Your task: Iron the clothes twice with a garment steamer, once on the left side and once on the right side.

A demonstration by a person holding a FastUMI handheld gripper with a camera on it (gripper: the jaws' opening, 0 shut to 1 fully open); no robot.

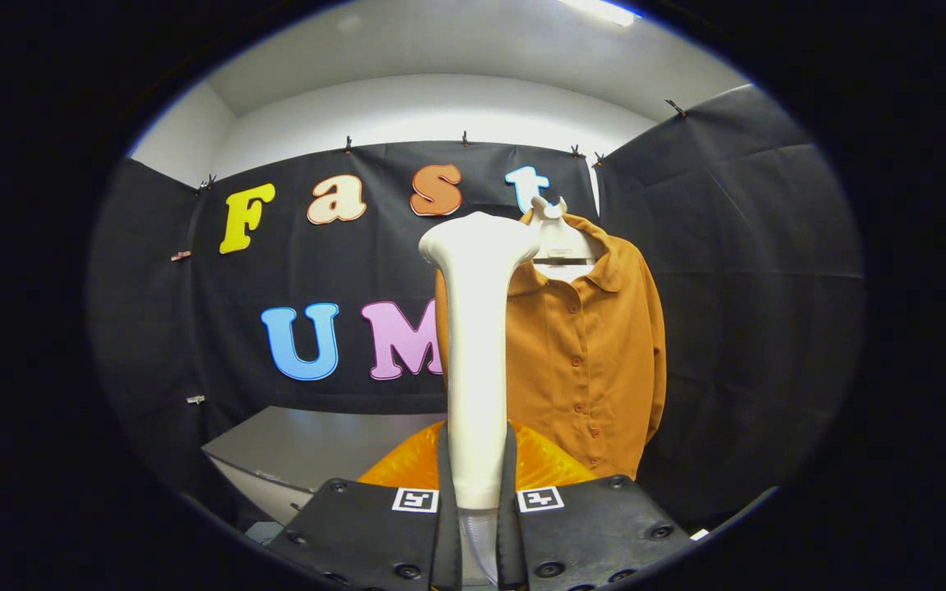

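A white garment steamer stands upright between my fingers, its handle pinched by both and its flared head rising above them. My gripper is shut on that handle. Beyond the steamer hangs an orange-brown buttoned shirt on a white hanger against the black cloth wall. The steamer covers the shirt's left side, and its head sits level with the collar. How far the steamer head is from the fabric cannot be judged.
A grey table lies low to the left, beyond the fingers. An orange translucent rounded object sits just ahead of the fingers, behind the steamer handle. Black cloth walls close the booth at the back and right.
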